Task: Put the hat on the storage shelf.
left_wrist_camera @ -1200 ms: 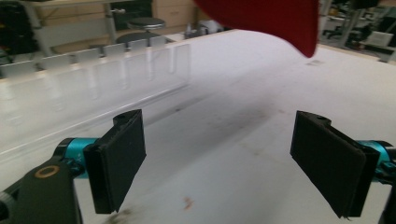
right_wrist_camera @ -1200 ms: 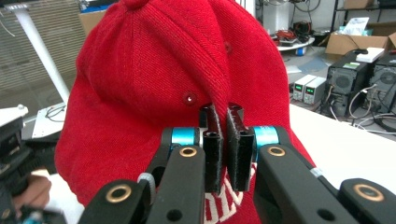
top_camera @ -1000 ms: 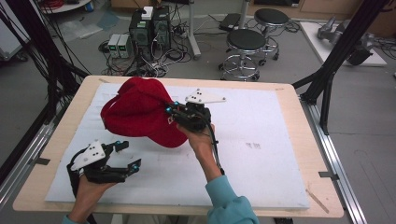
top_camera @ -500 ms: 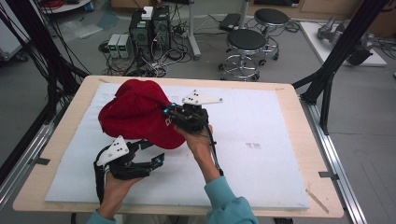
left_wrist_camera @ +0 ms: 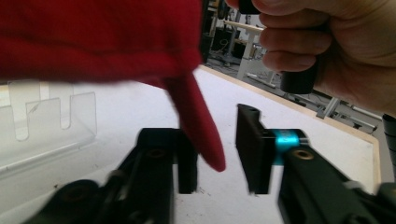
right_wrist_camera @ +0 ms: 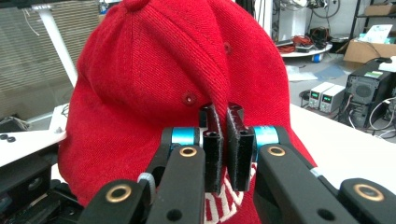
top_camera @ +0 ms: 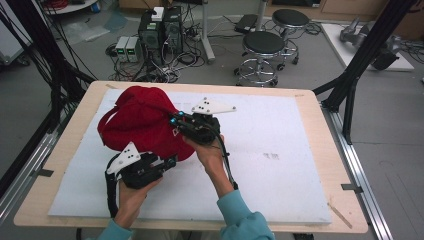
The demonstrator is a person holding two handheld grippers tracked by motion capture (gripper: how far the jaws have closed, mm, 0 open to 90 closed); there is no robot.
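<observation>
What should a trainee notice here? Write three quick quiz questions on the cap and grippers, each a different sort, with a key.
1. True or false: the right gripper is shut on the cap.
2. What hangs between the left gripper's open jaws?
A. a cable
B. a red strap
C. nothing
3. Fill in: the cap is held above a white ____ on the table.

Key: 1 true; 2 B; 3 mat.
</observation>
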